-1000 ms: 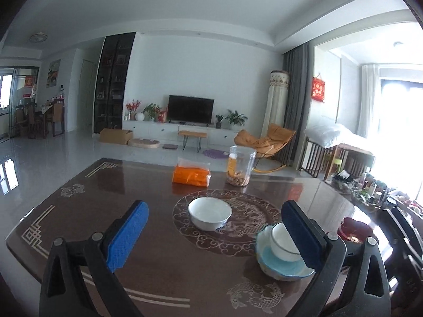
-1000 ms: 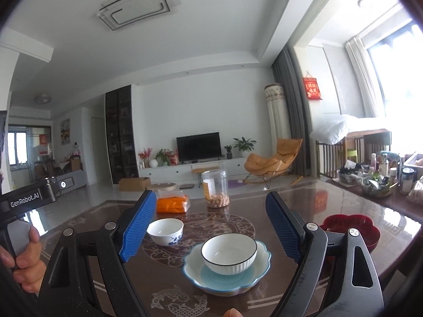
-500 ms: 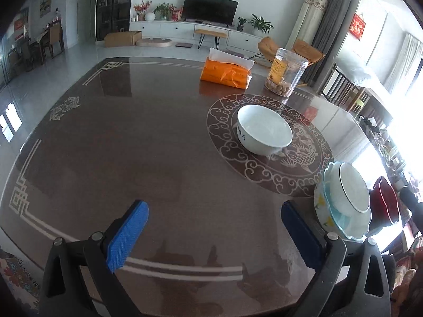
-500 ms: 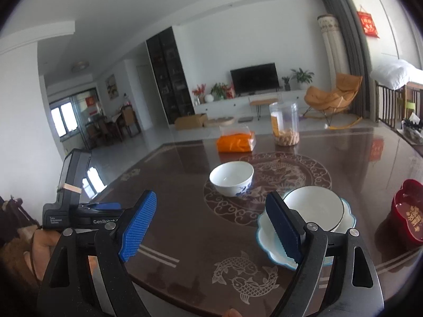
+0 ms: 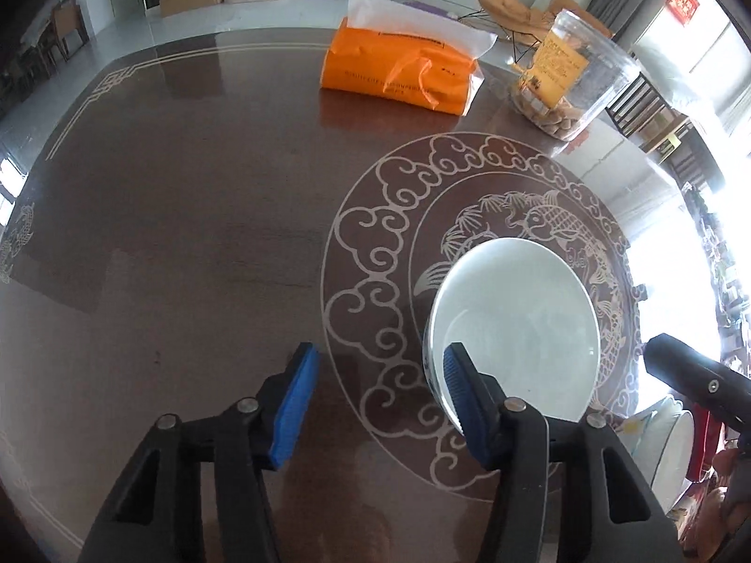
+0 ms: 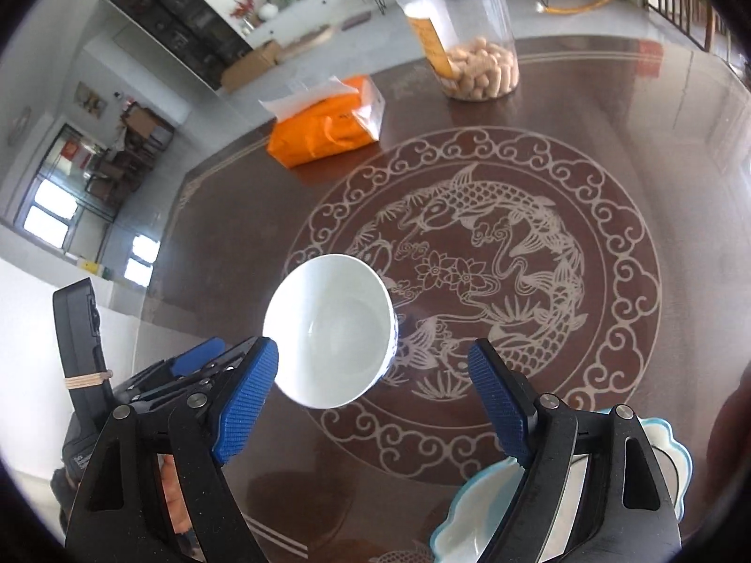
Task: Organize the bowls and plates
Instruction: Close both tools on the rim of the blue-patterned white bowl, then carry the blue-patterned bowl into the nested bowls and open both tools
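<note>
Centrally, glossy white bowl [image 6: 331, 328], blue-patterned outside, upright on table [image 6: 680, 150]

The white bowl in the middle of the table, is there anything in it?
Empty. The white bowl sits upright on the table, and its smooth white inside shows right down to the bottom in both views.

Bare table [image 5: 187, 234] left of white bowl [image 5: 516, 323]; tissue pack [image 5: 399, 70] and jar [image 5: 572, 79] beyond.

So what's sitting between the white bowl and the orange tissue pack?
Nothing: only bare patterned table lies between the white bowl and the orange tissue pack, shown in both wrist views.
</note>
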Demonstrator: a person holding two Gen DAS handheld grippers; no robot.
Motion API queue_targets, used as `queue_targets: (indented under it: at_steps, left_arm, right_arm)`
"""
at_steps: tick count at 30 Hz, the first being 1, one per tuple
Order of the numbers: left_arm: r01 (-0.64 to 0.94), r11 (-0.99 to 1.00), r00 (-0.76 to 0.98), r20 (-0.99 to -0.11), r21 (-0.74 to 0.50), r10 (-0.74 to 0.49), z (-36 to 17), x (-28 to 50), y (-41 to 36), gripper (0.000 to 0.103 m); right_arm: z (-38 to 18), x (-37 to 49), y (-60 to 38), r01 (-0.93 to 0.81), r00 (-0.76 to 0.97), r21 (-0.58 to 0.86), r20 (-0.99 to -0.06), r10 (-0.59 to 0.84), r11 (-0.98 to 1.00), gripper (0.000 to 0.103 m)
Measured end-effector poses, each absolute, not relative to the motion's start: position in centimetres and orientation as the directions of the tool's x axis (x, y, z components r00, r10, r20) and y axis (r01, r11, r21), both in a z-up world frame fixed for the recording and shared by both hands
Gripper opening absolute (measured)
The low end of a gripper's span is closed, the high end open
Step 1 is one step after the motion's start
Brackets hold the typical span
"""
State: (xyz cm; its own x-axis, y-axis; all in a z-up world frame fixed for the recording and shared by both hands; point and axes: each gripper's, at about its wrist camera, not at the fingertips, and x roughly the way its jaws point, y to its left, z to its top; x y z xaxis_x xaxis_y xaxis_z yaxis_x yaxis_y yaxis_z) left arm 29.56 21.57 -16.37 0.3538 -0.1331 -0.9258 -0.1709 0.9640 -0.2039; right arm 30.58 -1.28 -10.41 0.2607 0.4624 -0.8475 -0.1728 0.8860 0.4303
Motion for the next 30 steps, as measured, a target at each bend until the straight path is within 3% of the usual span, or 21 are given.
queue_targets:
  at_steps: [1,3,4,8,10,11,12,18,30]
  left_arm:
    - [-0.167,0.966,0.347,-0.929,-0.200,-0.132,-16.8,29.9,21.3,0.051]
    - [-0.163,0.965,0.339,-0.930,-0.206,-0.142,-17.5,30.4,21.1,0.047]
    - [-0.162,0.963,0.338,-0.929,-0.216,-0.151,-17.7,30.5,21.0,0.042]
    - [-0.148,0.952,0.347,-0.916,-0.267,-0.203,-18.3,30.7,20.7,0.021]
    - [-0.136,0.956,0.355,-0.914,-0.258,-0.196,-18.0,30.7,20.3,0.008]
    - [-0.129,0.966,0.361,-0.918,-0.224,-0.165,-17.8,30.7,19.9,0.007]
    - [-0.120,0.974,0.368,-0.920,-0.193,-0.136,-17.6,30.7,19.5,0.007]
    - [-0.091,0.985,0.433,-0.896,-0.147,-0.093,-14.6,28.8,19.1,0.006]
    - [0.029,0.984,0.508,-0.845,-0.178,-0.168,-5.7,23.3,13.4,0.006]
  right_arm:
    - [-11.2,31.0,-0.9,-0.159,0.240,0.434,-0.854,0.461,0.887,0.073]
    - [-12.6,31.4,-0.2,-0.138,0.203,0.437,-0.866,0.457,0.889,0.046]
    - [-13.2,31.6,0.2,-0.133,0.186,0.435,-0.872,0.454,0.891,0.039]
    - [-15.0,32.4,1.9,-0.126,0.132,0.416,-0.893,0.431,0.900,0.036]
    - [-15.8,32.5,2.3,-0.118,0.122,0.393,-0.906,0.406,0.912,0.027]
    - [-15.9,32.5,2.4,-0.125,0.127,0.374,-0.913,0.388,0.919,0.016]
    - [-16.0,32.4,2.4,-0.135,0.128,0.373,-0.912,0.390,0.918,0.012]
    - [-14.9,30.6,2.6,-0.191,0.142,0.370,-0.906,0.398,0.909,0.012]
    - [-5.6,24.5,-2.8,-0.235,0.250,0.382,-0.865,0.435,0.894,0.016]
